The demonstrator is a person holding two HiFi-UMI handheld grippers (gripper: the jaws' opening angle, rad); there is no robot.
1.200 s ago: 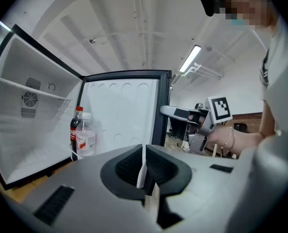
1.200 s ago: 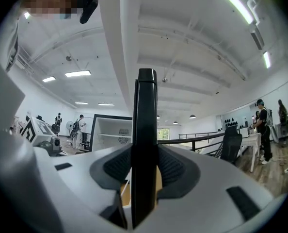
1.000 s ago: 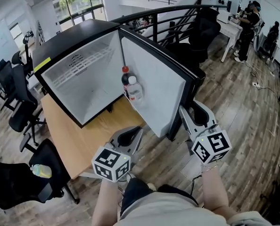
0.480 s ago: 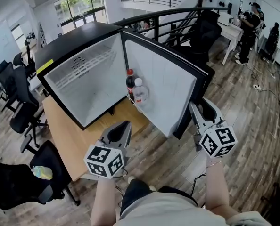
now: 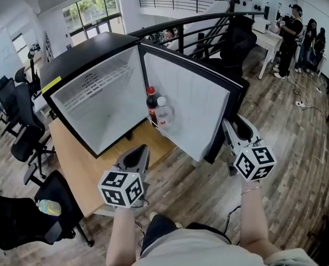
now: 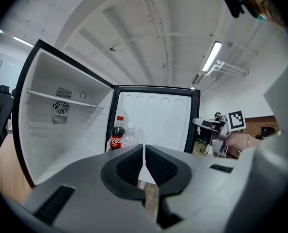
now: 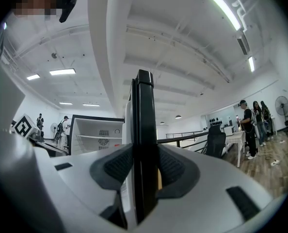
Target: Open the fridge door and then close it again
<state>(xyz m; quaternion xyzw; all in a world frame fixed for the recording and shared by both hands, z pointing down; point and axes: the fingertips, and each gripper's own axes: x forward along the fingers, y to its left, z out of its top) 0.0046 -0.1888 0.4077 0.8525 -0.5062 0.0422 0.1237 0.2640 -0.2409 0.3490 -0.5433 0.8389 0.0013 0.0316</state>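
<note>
A black mini fridge [image 5: 92, 93] stands on a wooden table [image 5: 81, 170] with its door [image 5: 186, 110] swung wide open. A cola bottle [image 5: 151, 105] and a clear bottle [image 5: 163, 112] sit in the door's shelf. My right gripper [image 5: 231, 127] is shut on the door's free edge [image 7: 144, 130], whose black rim fills the gap between the jaws [image 7: 144, 164]. My left gripper [image 5: 138, 151] hangs shut and empty in front of the table, its pads together [image 6: 144, 152], facing the open fridge [image 6: 61, 125] and the cola bottle [image 6: 117, 136].
Black office chairs [image 5: 15, 132] crowd the left side, one [image 5: 20, 215] close to the table's near corner. A black railing [image 5: 209, 21] runs behind the fridge. People [image 5: 291, 32] stand by a white table [image 5: 267, 35] at the back right. Wood floor [image 5: 286, 143] lies to the right.
The door's free edge has swung a little further to the right with my right gripper on it. My left gripper has drifted left along the table's front.
</note>
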